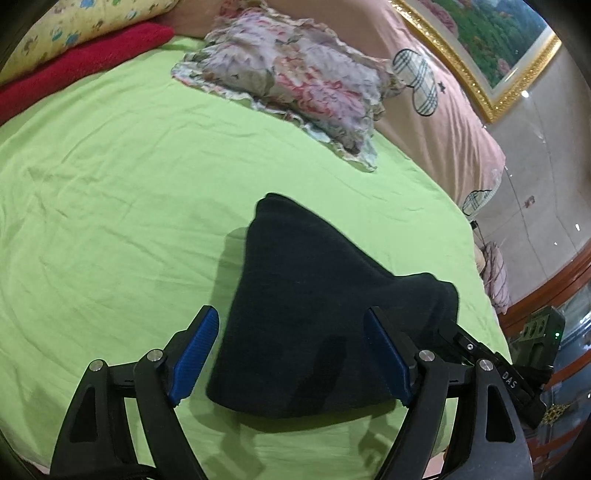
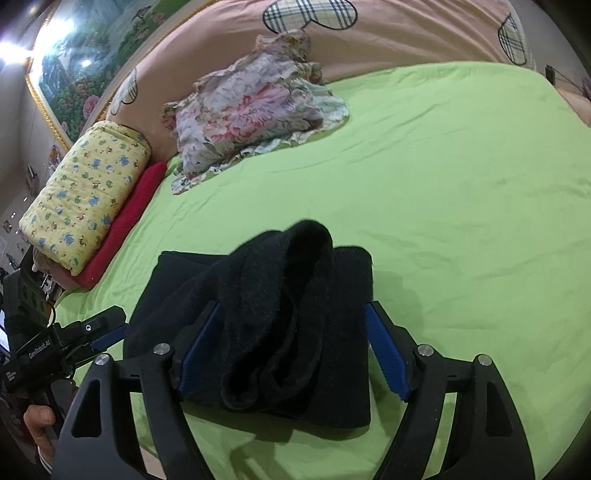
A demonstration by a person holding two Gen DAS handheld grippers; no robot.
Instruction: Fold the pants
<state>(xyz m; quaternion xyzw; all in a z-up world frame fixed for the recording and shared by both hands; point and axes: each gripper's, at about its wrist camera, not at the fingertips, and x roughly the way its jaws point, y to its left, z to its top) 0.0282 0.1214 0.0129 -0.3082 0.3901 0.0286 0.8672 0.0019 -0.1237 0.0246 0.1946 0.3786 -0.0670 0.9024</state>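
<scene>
**Folded dark pants lying on the green bed, both hand-held grippers open**

In the left wrist view, a yellow printed pillow [image 1: 85, 26] is resting on a red fleece blanket [image 1: 81, 62] at the far left edge of the bed. The bed is wearing a light green wrinkled sheet [image 1: 110, 206]. Further right, a floral ruffled cloth [image 1: 291, 81] is lying crumpled near a pink headboard cover with plaid heart patches [image 1: 443, 122], and a gold-framed landscape painting [image 1: 491, 44] is hanging on the wall behind.

The black fleece pants [image 1: 310, 306] are lying as a folded bundle on the sheet, near the front edge of the bed. The left hand-held gripper [image 1: 291, 354] is standing open: its two blue ribbed pads [image 1: 195, 354] are spread wide, with part of the bundle between them, and I cannot tell whether either pad is touching the cloth.

In the right wrist view, the left hand-held gripper is showing at the left edge with a person's thumb [image 2: 38, 421] below it. The right hand-held gripper [image 2: 291, 350] is also open over the pants [image 2: 280, 325], whose top layer is bulging up in a loose loop. The left blue pad [image 2: 199, 350] is lying against the fabric, while the right pad is standing just beside the bundle.
</scene>
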